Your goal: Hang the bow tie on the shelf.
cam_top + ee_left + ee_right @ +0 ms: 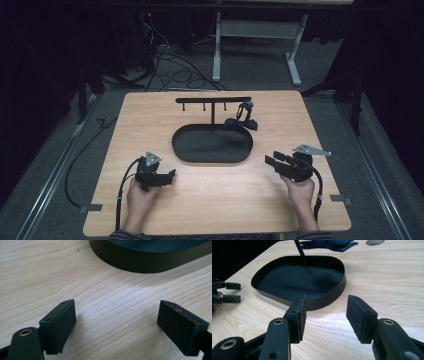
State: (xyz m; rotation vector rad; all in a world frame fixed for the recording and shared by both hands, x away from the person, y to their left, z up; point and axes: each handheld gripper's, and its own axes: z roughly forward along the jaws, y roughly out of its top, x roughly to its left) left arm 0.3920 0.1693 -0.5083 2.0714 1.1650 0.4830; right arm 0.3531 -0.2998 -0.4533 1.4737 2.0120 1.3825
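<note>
A black oval tray (185, 150) sits at the middle of the wooden table, with a thin black T-shaped stand (213, 100) rising from its far side. A dark blue cloth item (242, 121) hangs from the stand's right end and rests on the table behind the tray. My left gripper (171, 175) lies low on the table left of the tray, jaws open and empty; its own view has the tray wall (150, 262) just ahead. My right gripper (272, 161) is right of the tray, open with nothing between its pads (362, 317), facing the tray (329, 298).
The table's front edge (215, 230) runs near the person's sleeves. Behind the table, cables (175, 70) lie on the grey floor beside a white desk frame (260, 30). Bare wood surrounds the tray on both sides. The other gripper (229, 292) shows at far left in the right gripper view.
</note>
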